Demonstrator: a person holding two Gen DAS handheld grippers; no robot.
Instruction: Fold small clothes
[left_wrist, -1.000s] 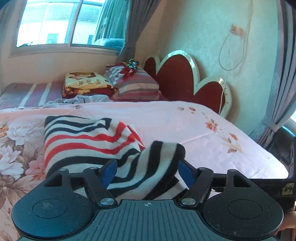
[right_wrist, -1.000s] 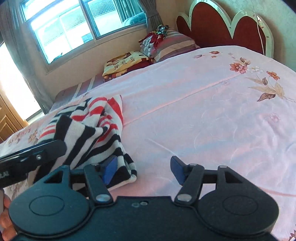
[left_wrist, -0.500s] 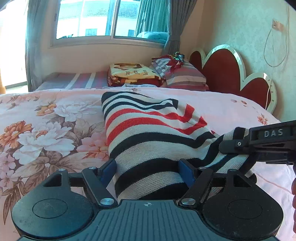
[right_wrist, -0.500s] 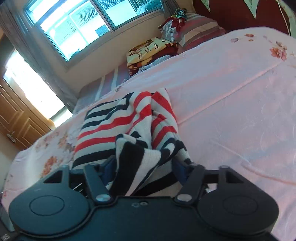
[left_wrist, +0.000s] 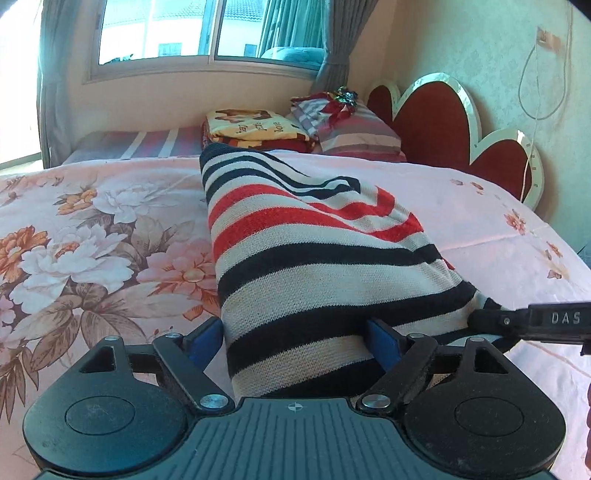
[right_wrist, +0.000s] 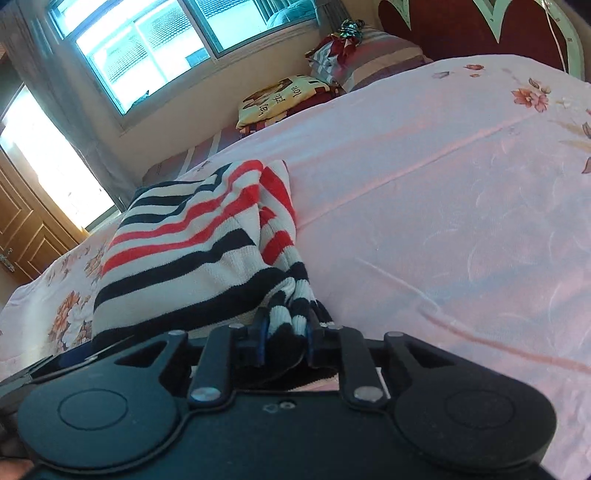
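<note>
Our right gripper sits clamped on a bunched corner of the striped knit garment, pads drawn close around it. Our left gripper has its jaws spread wide, the garment's near edge lying between the blue pads without being pinched. The garment runs toward 12 o'clock across the floral bedsheet. At 1 o'clock, pillows against the headboard.
</note>
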